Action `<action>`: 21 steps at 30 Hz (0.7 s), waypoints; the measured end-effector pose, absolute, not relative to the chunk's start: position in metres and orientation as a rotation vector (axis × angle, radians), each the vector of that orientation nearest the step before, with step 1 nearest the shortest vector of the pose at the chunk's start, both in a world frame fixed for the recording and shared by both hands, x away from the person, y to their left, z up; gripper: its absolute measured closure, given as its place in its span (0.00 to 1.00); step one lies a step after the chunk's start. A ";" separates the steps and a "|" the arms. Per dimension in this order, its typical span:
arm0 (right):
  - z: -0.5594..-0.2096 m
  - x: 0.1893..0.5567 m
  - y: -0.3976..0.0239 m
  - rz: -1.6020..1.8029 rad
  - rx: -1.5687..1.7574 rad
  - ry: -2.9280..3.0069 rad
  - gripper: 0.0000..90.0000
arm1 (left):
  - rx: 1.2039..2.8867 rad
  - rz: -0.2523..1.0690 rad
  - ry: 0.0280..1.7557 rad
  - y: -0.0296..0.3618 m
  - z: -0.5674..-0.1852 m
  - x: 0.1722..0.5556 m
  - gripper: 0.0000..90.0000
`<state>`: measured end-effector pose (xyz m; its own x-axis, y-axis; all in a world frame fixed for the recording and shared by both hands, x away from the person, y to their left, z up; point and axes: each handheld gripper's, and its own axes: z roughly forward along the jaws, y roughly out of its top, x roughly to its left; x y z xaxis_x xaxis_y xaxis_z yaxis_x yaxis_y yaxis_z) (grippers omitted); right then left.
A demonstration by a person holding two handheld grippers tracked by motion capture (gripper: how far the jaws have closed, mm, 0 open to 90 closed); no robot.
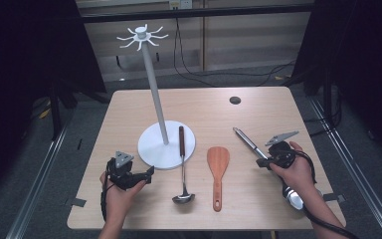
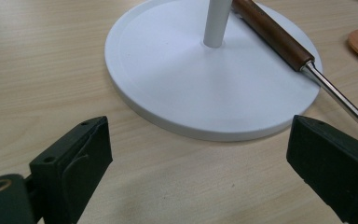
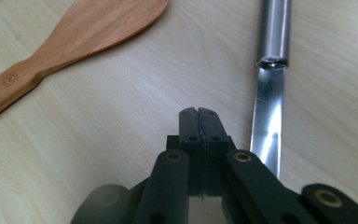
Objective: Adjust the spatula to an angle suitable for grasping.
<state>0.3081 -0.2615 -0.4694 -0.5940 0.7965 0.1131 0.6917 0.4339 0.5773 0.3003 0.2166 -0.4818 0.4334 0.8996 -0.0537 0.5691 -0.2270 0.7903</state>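
We are holding our right gripper [image 3: 198, 112] with its jaws pressed flat together on nothing, the tips hovering low over the wooden table [image 1: 129, 107] just beside a steel utensil [image 3: 271, 70] — its polished round handle running away from us and narrowing into a flat, mirror-bright shank that passes close along the jaws. We are judging that this is the piece we are lining up to take, since the closed tips are sitting right against it rather than around it; they are going to have to part before any grip. In the high view the same utensil [image 1: 248, 142] is lying slantwise on the right side of the table, its far end hidden under our right hand [image 1: 298, 172]. Our left gripper [image 2: 196, 154] is standing with its jaws spread wide and empty, facing the round white base of the hanging stand [image 2: 205, 88], probably ready to steady it. Lying across that base is the brown handle of a ladle [image 1: 181, 164], its bowl toward us. Between ladle and steel piece, a wooden rice spatula [image 1: 218, 172] is lying flat — blade away, handle toward us. The stand's post [image 1: 154, 89] is rising to a ring of empty hooks [image 1: 142, 36], apparently where these utensils are meant to hang.
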 end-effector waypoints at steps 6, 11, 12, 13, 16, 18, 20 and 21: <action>-0.482 0.317 -0.261 0.777 1.370 2.493 1.00 | 1.925 0.546 1.240 0.218 -0.484 0.297 0.08; -0.487 0.323 -0.269 0.783 1.446 2.442 1.00 | 1.928 0.545 1.244 0.217 -0.485 0.296 0.08; -0.487 0.324 -0.269 0.788 1.449 2.430 1.00 | 1.930 0.549 1.244 0.217 -0.486 0.295 0.08; -0.487 0.326 -0.272 0.779 1.456 2.408 1.00 | 1.927 0.544 1.244 0.217 -0.486 0.295 0.08; -0.488 0.328 -0.275 0.779 1.499 2.358 1.00 | 1.930 0.546 1.239 0.216 -0.486 0.295 0.08; -0.487 0.329 -0.279 0.776 1.512 2.325 1.00 | 1.931 0.550 1.239 0.216 -0.486 0.295 0.08; -0.487 0.329 -0.281 0.778 1.516 2.320 1.00 | 1.929 0.550 1.239 0.216 -0.486 0.295 0.08; -0.487 0.329 -0.283 0.783 1.537 2.312 1.00 | 1.935 0.548 1.237 0.216 -0.486 0.295 0.08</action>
